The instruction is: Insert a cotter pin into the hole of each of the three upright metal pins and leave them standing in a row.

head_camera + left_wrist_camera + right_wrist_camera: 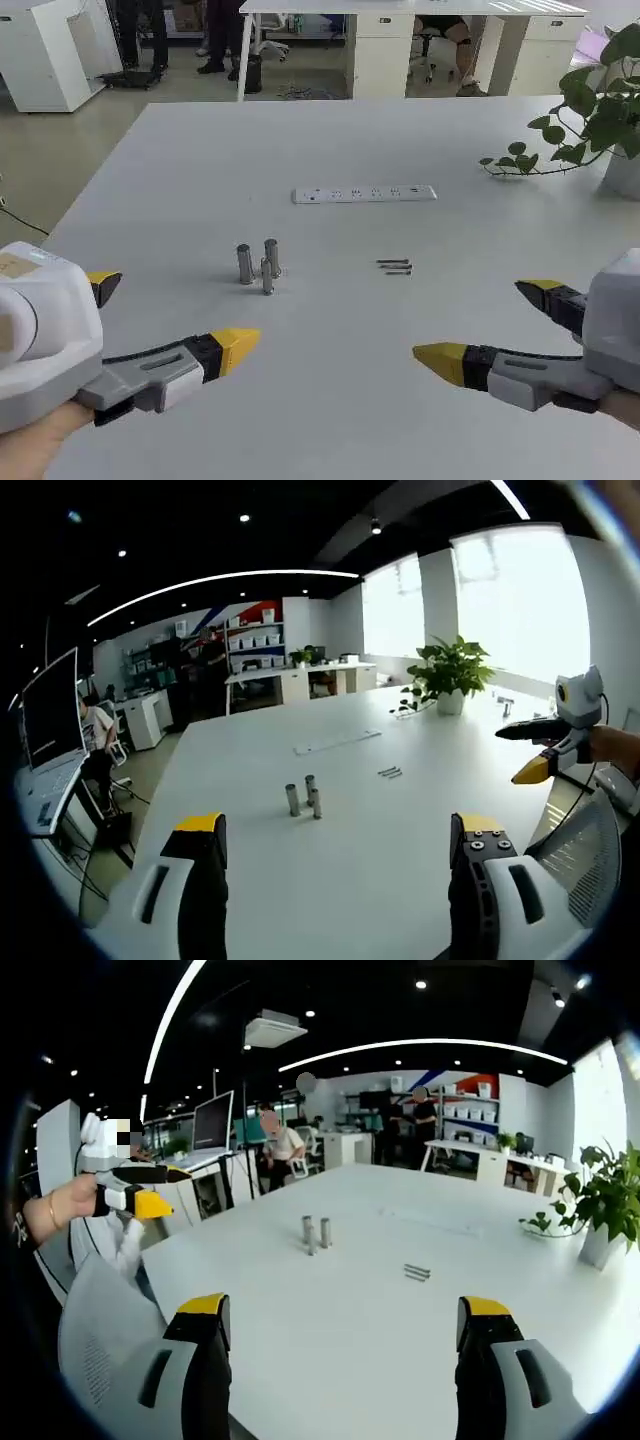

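1. Hovering at the lower left of the head view, the left gripper (172, 315) has its jaws spread wide and grips nothing.
2. Right gripper (480, 322): lower right of the same view, jaws likewise wide apart, empty.
3. Location of work: the metal pins (245, 264) stand upright in a tight cluster left of centre on the white table (320, 420). The cotter pins (394, 262) lie flat side by side right of centre, well apart from them. No cotter pin is inserted yet.
4. Hazard, toppling: the metal pins stand so close together that a jaw reaching for one is likely to knock a neighbour over. They form a clump, not a row, so each will need re-spacing.
5. Hazard, pickup: the cotter pins are thin and lie flat. A pinch could skid them across the smooth top or lift two at once.
6. Hazard, insertion: the holes are too small to make out. A slight misalignment would probably push the metal pin over unless the other gripper steadies it.
7. Count:
   - metal pins, three
   - cotter pins, three
   - grippers, two
   - power strip (365, 194), one, above centre
   - potted plant (590, 120), one, upper right
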Available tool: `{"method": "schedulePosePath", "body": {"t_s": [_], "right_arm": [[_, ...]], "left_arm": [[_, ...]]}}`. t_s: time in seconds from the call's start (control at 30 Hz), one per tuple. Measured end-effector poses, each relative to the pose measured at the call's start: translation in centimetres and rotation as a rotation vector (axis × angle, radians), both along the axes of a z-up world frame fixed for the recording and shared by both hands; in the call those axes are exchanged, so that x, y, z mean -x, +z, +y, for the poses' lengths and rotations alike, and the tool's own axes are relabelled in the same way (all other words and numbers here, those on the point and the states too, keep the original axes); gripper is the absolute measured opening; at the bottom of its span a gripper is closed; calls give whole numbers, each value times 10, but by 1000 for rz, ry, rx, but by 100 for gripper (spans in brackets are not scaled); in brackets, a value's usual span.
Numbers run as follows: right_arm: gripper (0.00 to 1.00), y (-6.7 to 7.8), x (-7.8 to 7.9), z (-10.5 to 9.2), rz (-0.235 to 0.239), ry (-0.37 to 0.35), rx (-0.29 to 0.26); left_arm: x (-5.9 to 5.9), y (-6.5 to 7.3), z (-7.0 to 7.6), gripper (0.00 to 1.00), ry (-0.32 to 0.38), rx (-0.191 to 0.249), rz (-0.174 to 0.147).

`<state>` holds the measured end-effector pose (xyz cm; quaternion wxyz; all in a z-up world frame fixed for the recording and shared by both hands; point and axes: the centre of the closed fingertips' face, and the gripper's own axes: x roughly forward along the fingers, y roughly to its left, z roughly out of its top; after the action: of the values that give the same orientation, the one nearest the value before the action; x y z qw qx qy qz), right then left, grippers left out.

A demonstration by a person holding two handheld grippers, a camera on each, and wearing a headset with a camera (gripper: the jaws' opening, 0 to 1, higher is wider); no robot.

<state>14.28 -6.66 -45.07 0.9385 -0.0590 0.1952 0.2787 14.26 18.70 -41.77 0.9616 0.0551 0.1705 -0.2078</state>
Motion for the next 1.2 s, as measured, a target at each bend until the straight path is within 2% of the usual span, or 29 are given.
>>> {"method": "schedulePosePath", "body": {"t_s": [0.87,1.2], "right_arm": [[92,-1,-4,0,-2,-2,15],[94,-5,-9,2,4,7,16]], "left_arm": [[0,-1,4,89,12,20,-4],[1,-7,7,87,18,25,16]]}}
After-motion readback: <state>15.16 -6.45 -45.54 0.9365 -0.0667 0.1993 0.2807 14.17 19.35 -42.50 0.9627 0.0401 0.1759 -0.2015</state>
